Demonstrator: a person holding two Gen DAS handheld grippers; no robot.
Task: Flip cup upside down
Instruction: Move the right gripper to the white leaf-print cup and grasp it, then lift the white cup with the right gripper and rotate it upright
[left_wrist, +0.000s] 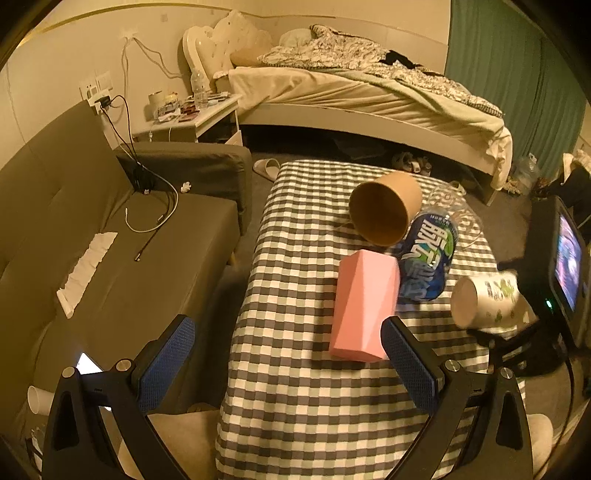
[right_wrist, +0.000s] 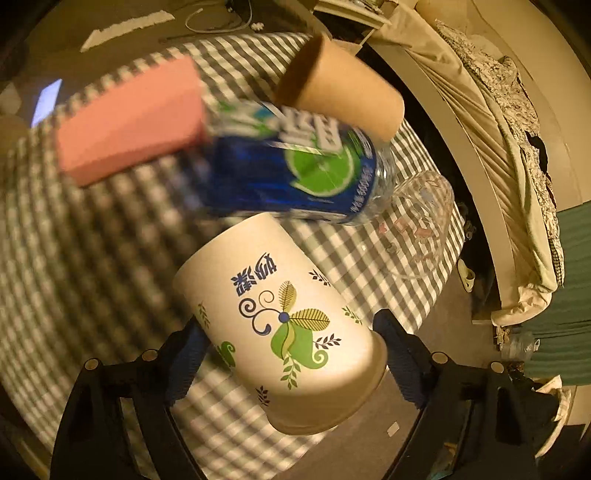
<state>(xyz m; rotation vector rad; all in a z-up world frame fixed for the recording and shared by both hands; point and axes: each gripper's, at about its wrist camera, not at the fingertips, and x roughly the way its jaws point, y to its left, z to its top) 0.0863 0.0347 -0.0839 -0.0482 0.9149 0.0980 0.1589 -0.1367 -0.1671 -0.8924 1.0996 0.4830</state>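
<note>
**A:** What does your right gripper (right_wrist: 291, 354) have now?

**B:** It pinches the white paper cup (right_wrist: 280, 325) with the leaf print. The two fingers press its wall from both sides, near the wide rim. I hold it in the air over the checkered table (right_wrist: 92, 236), tilted, with its bottom pointing away from me toward the blue bottle (right_wrist: 280, 166).

**A:** How will it handle?

**B:** I judge it very light and soft. Thin paper dents if I squeeze hard, and the smooth wall can slip. The rolled rim is the stiffest part, so gripping just beside it is good.

**A:** And the left gripper (left_wrist: 291, 365)?

**B:** Its jaws are spread, with nothing between them, low over the near table edge beside the pink block (left_wrist: 362, 302). A brown cup (left_wrist: 384, 206) lies on its side farther away, next to the bottle.
</note>
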